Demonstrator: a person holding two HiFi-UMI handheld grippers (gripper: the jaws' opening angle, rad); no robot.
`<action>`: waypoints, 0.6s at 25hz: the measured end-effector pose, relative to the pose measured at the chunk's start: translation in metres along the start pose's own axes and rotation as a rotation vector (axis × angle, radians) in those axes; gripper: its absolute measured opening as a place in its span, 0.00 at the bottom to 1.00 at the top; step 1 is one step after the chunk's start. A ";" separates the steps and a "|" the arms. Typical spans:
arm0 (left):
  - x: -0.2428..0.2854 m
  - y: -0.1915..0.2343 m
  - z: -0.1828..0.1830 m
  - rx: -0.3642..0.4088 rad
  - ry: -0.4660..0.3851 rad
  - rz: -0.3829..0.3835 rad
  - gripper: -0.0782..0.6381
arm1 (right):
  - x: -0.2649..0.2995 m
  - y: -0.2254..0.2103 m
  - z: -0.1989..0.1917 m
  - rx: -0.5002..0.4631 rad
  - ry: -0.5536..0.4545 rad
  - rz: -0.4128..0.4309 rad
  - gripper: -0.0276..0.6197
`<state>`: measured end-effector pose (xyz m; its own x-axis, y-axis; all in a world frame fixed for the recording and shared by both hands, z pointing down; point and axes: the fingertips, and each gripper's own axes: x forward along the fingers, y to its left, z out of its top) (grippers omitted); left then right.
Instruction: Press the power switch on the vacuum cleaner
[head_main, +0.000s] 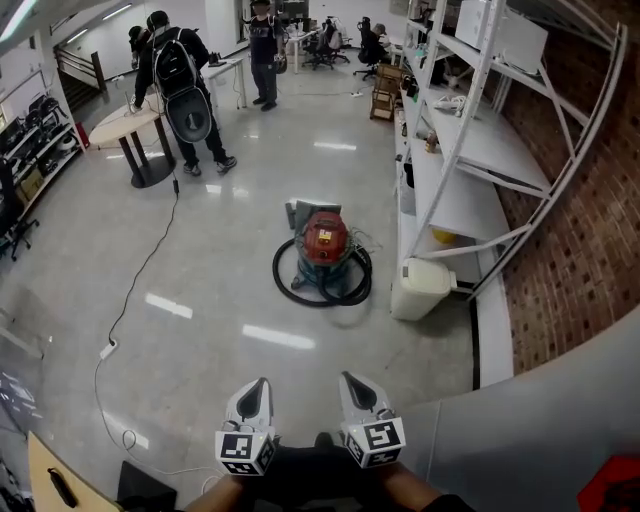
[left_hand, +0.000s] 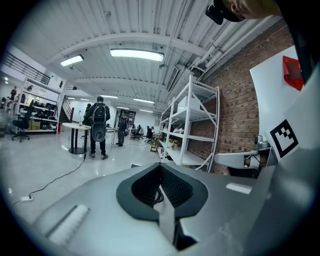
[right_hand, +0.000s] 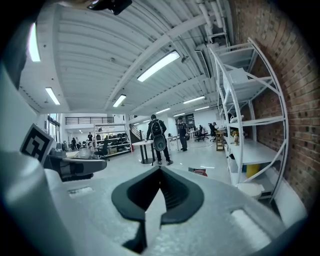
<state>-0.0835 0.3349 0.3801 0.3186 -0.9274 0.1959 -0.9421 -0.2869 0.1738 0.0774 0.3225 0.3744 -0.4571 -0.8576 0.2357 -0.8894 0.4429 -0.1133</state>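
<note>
The head camera looks from high up and well back from the vacuum cleaner (head_main: 323, 250), tilted steeply down and facing it across the floor. The left gripper (head_main: 260, 384) and right gripper (head_main: 349, 380) each carry a camera set low behind the jaws, looking nearly level toward the vacuum cleaner's end of the room. All three views share the white shelving (head_main: 495, 150) right of the vacuum cleaner and the person with a backpack (head_main: 185, 85) beyond it, to its left.
</note>
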 end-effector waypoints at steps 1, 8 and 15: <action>0.001 -0.005 0.000 0.005 -0.001 0.000 0.13 | -0.001 -0.006 0.001 0.006 -0.003 0.000 0.03; 0.013 -0.013 0.003 0.015 0.001 0.014 0.13 | 0.003 -0.026 0.007 0.019 -0.016 0.002 0.03; 0.041 -0.015 0.006 0.022 0.004 -0.005 0.13 | 0.017 -0.042 0.009 0.012 -0.014 -0.011 0.03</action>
<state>-0.0571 0.2993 0.3798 0.3234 -0.9250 0.1993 -0.9426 -0.2964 0.1538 0.1073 0.2866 0.3742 -0.4476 -0.8658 0.2236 -0.8942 0.4307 -0.1222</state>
